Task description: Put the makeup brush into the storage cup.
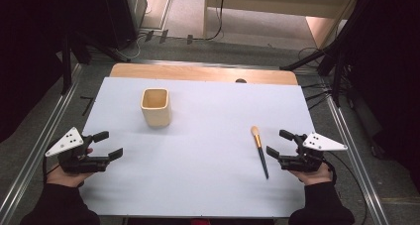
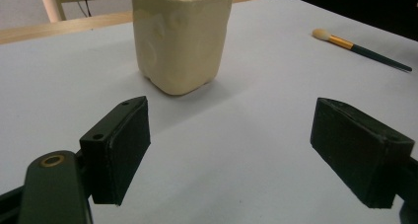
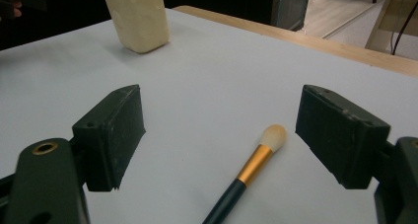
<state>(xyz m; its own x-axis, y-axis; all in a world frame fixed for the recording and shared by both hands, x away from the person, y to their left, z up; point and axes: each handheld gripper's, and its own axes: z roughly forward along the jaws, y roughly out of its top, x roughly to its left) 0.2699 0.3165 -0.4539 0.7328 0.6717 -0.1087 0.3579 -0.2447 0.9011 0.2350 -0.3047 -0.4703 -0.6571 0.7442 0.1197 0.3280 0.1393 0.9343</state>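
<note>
A cream square cup (image 1: 156, 106) stands upright on the white table sheet (image 1: 203, 150), left of the middle. A makeup brush (image 1: 259, 150) with a pale tip, gold ferrule and dark handle lies flat at the right. My right gripper (image 1: 279, 143) is open just right of the brush, jaws wide apart; in the right gripper view the brush (image 3: 246, 177) lies on the sheet between and ahead of the jaws (image 3: 219, 140). My left gripper (image 1: 108, 144) is open near the left edge, with the cup (image 2: 180, 36) ahead of its jaws (image 2: 231, 150) and nothing between them.
The wooden table edge (image 1: 203, 72) shows beyond the sheet at the back. Metal floor rails (image 1: 44, 145) run along both sides. Dark stands and cables (image 1: 337, 71) sit at the far right and left. Much bare sheet lies between cup and brush.
</note>
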